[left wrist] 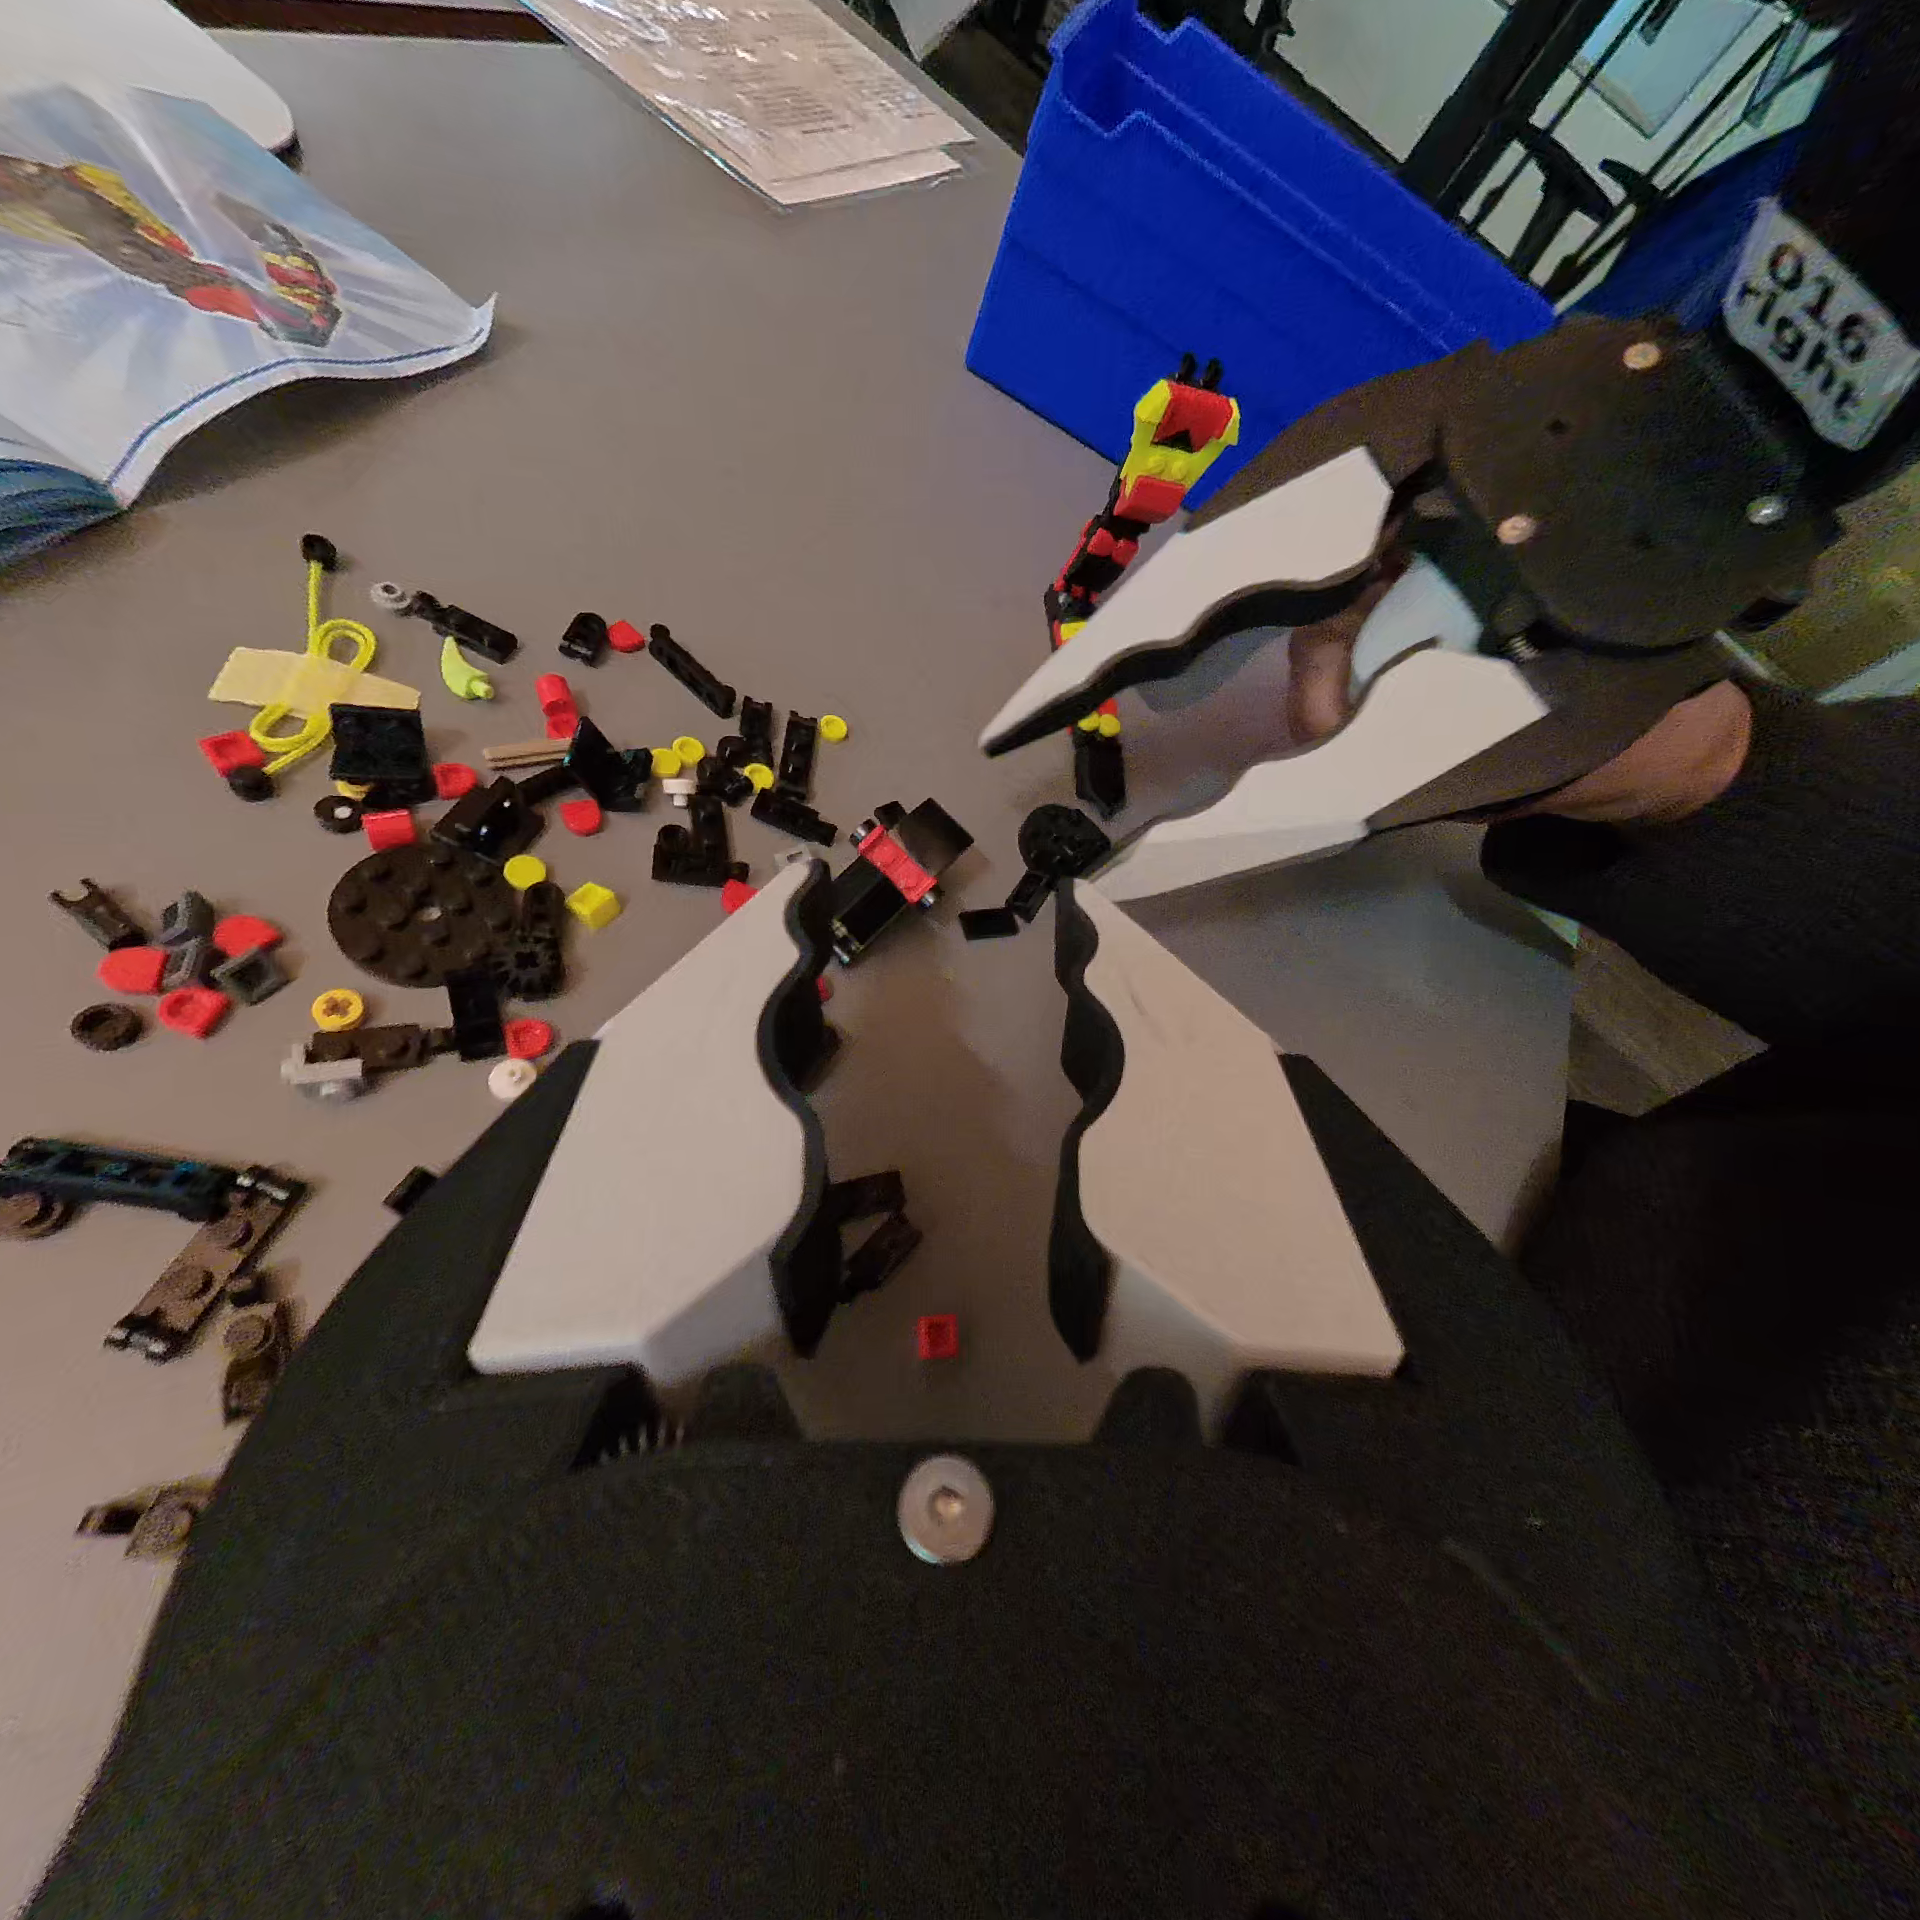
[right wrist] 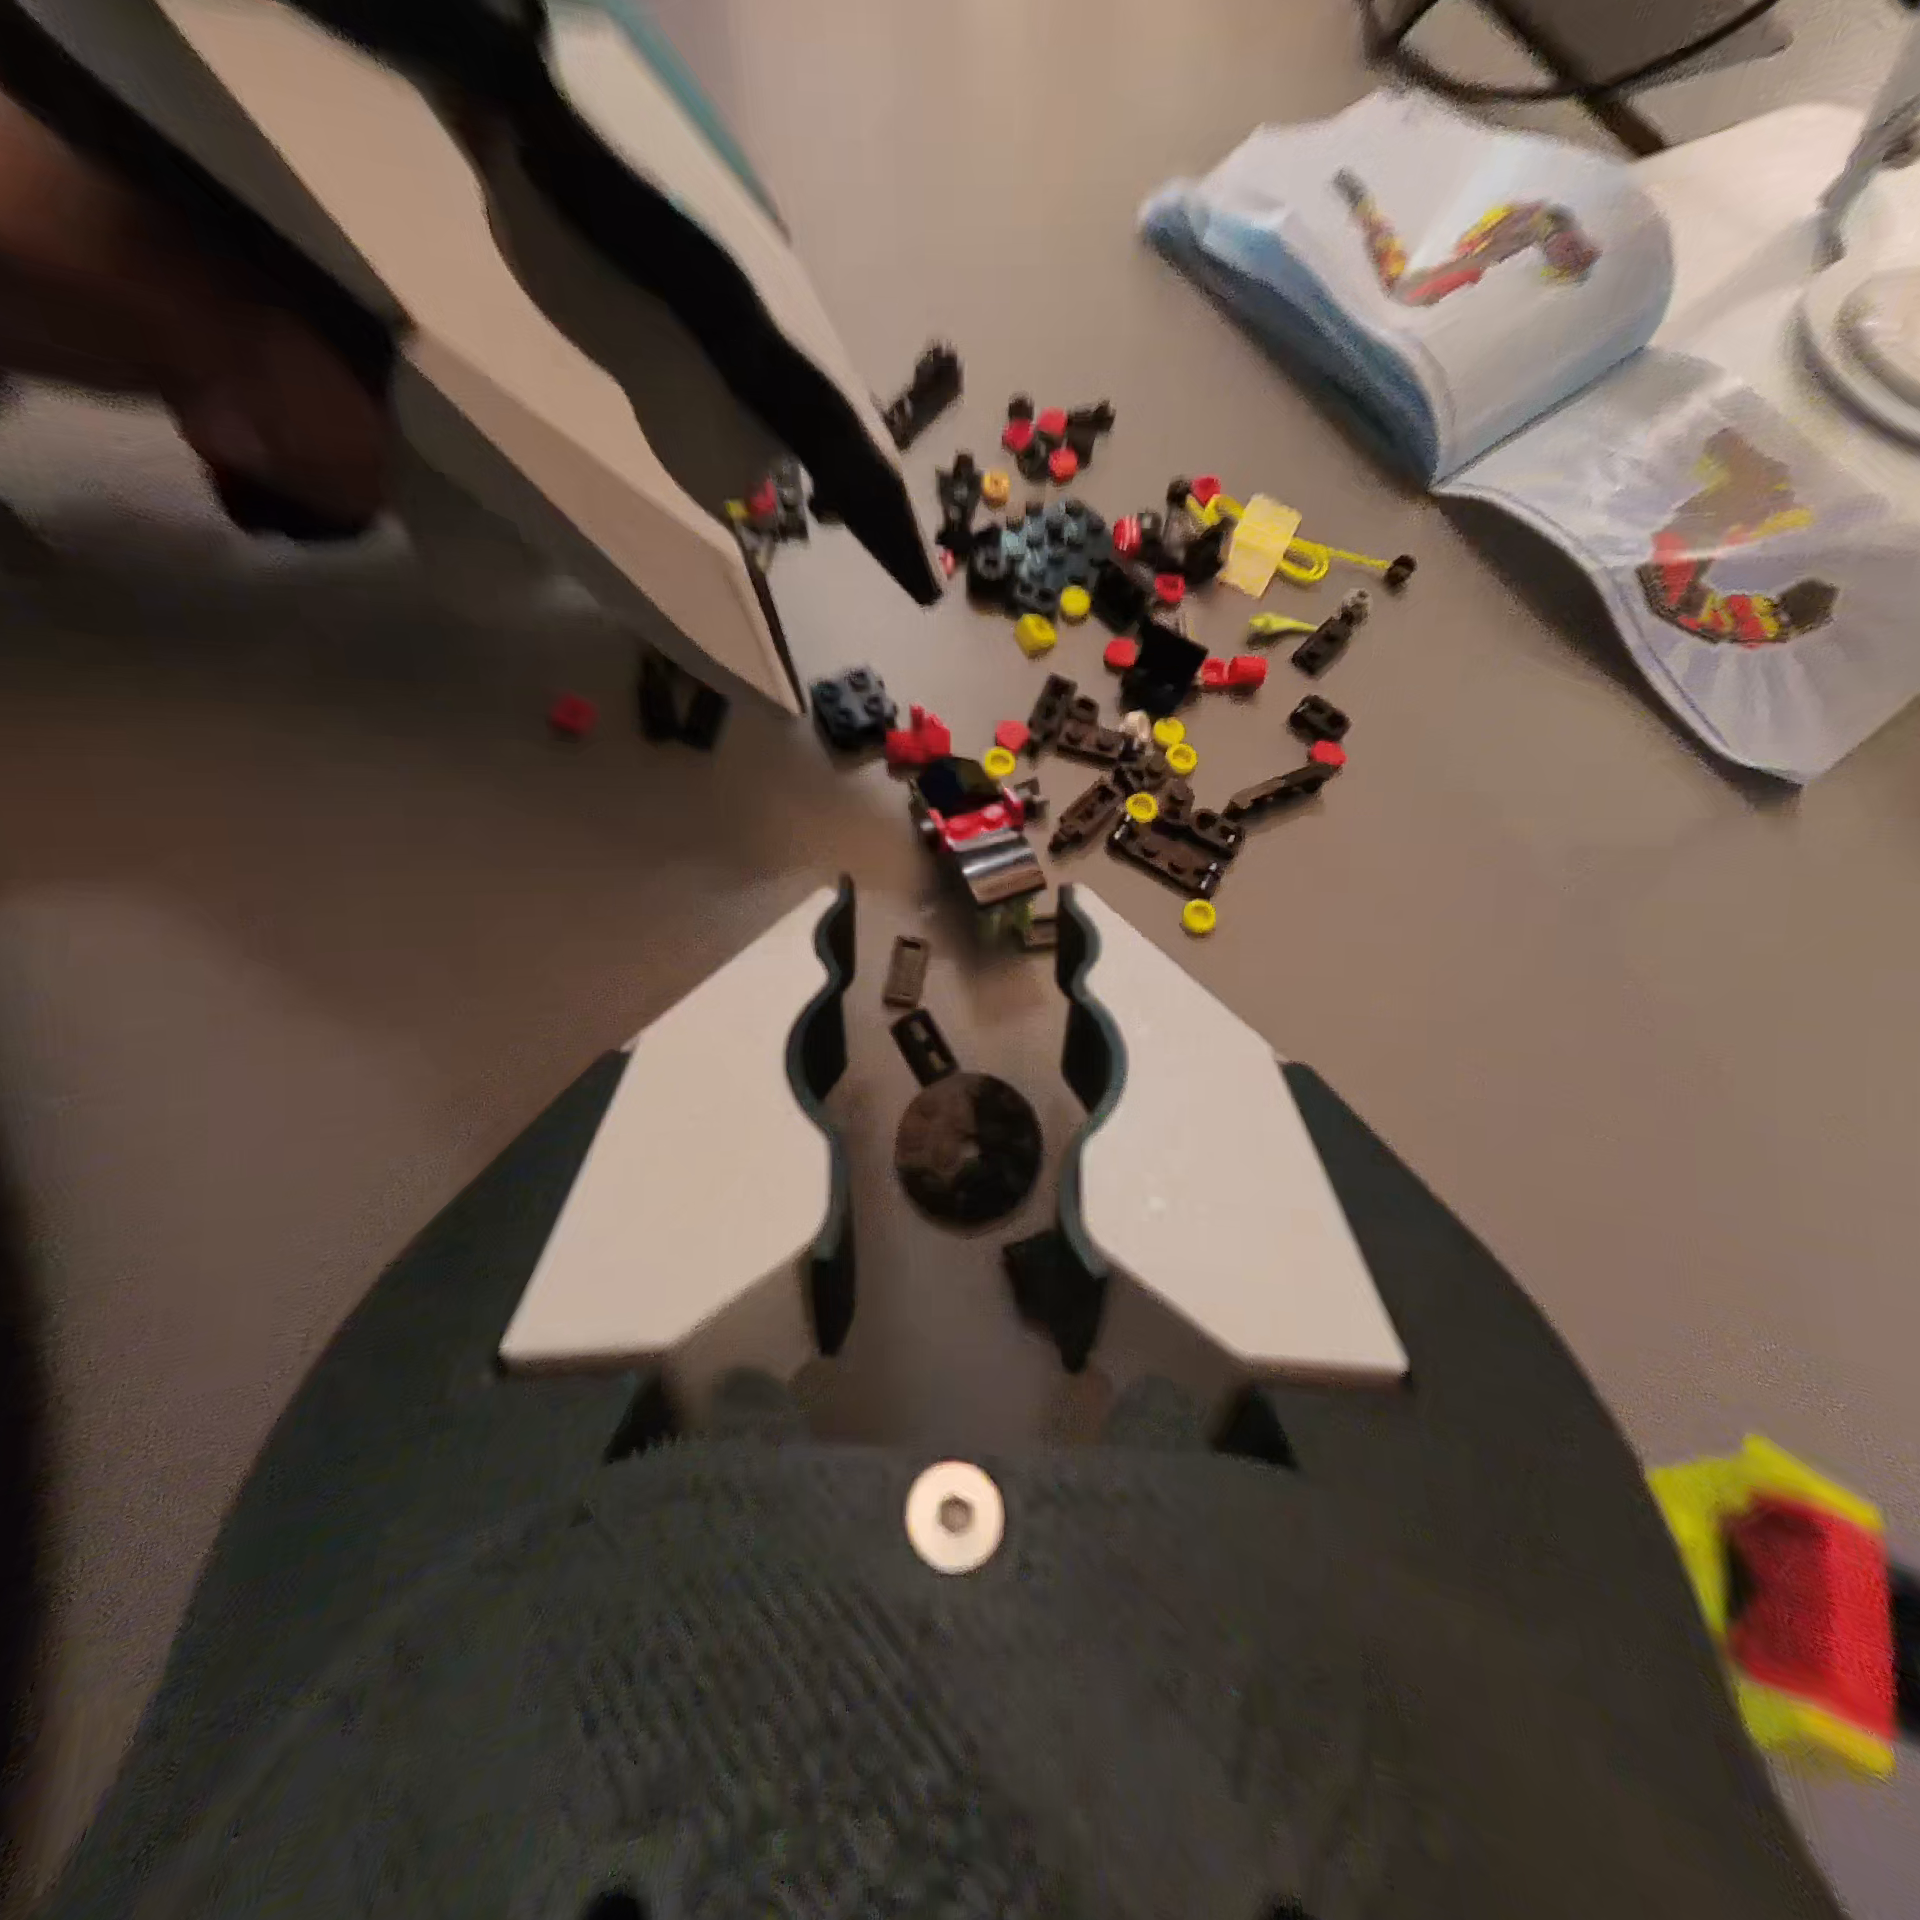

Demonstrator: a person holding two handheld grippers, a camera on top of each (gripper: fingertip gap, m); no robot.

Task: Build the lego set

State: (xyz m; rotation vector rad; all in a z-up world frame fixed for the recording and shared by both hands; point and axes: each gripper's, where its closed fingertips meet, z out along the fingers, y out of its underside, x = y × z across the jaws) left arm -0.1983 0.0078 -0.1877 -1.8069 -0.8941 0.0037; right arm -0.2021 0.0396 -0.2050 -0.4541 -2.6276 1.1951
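Observation:
Loose lego pieces [left wrist: 468, 810] in black, red and yellow lie spread on the grey table [left wrist: 727, 416]; they also show in the right wrist view [right wrist: 1143, 623]. A tall red, yellow and black built model [left wrist: 1143, 520] stands upright behind the right gripper. My left gripper [left wrist: 940, 894] is open and empty, just above the table, with a small black and red assembly [left wrist: 888, 873] at its tips. My right gripper [right wrist: 956, 899] is open and empty, over a black round piece with a stem [right wrist: 966, 1148]. Both grippers point at the same spot, tips close together.
An open instruction booklet [left wrist: 208, 270] lies at the far left, also in the right wrist view [right wrist: 1507, 270]. A blue bin [left wrist: 1195, 260] stands behind the model. Papers in a plastic sleeve [left wrist: 769, 94] lie at the back. A small red piece [left wrist: 937, 1335] lies under my left gripper. My hands' fingertips stand some 4 cm from each other.

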